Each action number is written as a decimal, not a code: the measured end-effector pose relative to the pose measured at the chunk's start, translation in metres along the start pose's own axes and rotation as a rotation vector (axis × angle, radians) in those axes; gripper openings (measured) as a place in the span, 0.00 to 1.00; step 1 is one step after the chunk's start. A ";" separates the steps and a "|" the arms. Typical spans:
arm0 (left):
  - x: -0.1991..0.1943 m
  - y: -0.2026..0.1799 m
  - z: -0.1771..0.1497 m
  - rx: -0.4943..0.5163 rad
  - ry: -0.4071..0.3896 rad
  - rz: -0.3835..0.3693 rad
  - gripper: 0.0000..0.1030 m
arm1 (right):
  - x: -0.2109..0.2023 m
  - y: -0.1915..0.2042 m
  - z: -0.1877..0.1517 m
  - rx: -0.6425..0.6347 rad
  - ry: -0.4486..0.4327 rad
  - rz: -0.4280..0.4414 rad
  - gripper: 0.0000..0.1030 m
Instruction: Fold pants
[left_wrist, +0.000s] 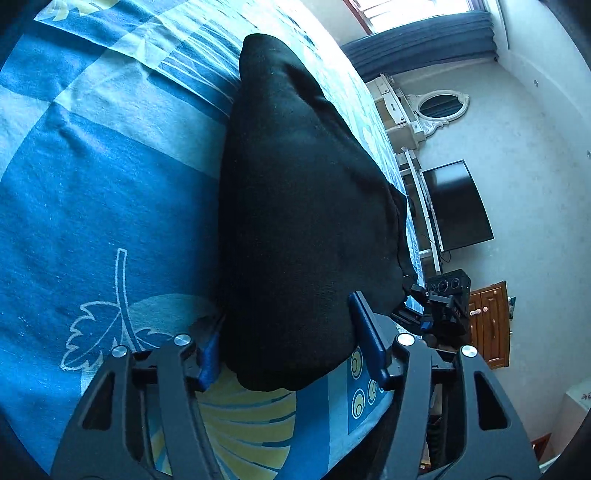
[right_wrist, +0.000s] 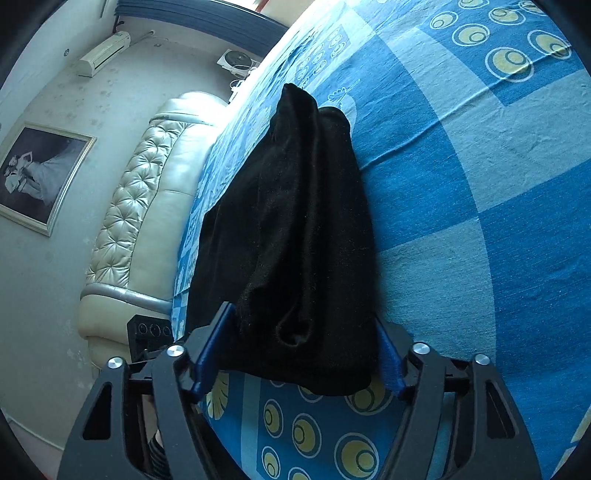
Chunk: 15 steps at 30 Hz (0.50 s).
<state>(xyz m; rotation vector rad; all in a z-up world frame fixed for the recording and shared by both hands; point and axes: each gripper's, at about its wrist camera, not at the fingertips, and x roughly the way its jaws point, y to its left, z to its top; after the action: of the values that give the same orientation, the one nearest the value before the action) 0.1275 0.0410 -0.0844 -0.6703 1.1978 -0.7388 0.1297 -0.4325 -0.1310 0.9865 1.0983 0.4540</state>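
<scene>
Pants (left_wrist: 295, 221), black and bunched, lie on the blue patterned bed sheet (left_wrist: 92, 203) and stretch away from both hand-held grippers. In the left wrist view the near end of the dark cloth sits between the blue pads of the left hand-held gripper (left_wrist: 291, 354); its jaws stand apart, the left pad touching the fabric's edge while the right pad rests against its side, and whether they truly press on it I cannot tell. Beyond that gripper's right finger the other tool shows at the bed's edge, with a dark television (left_wrist: 458, 206) and an oval mirror (left_wrist: 441, 105) on the wall behind. In the right wrist view the right hand-held gripper (right_wrist: 299, 354) likewise straddles a folded end of the pants, pads at both flanks of the cloth. To its left runs a tufted cream headboard (right_wrist: 140, 206), with a framed picture (right_wrist: 37, 177) farther left.
</scene>
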 end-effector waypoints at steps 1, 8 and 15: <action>0.000 0.000 0.000 -0.001 0.001 0.004 0.47 | -0.002 -0.001 0.000 -0.004 0.002 0.012 0.42; -0.011 -0.012 -0.004 0.002 -0.023 0.027 0.38 | -0.023 0.010 -0.005 -0.008 -0.014 0.063 0.35; -0.028 -0.020 -0.035 -0.006 0.000 0.025 0.38 | -0.042 0.002 -0.039 0.032 0.009 0.097 0.34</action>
<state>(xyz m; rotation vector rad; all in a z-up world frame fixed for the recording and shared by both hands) 0.0853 0.0488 -0.0605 -0.6591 1.2074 -0.7141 0.0777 -0.4456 -0.1117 1.0699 1.0712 0.5215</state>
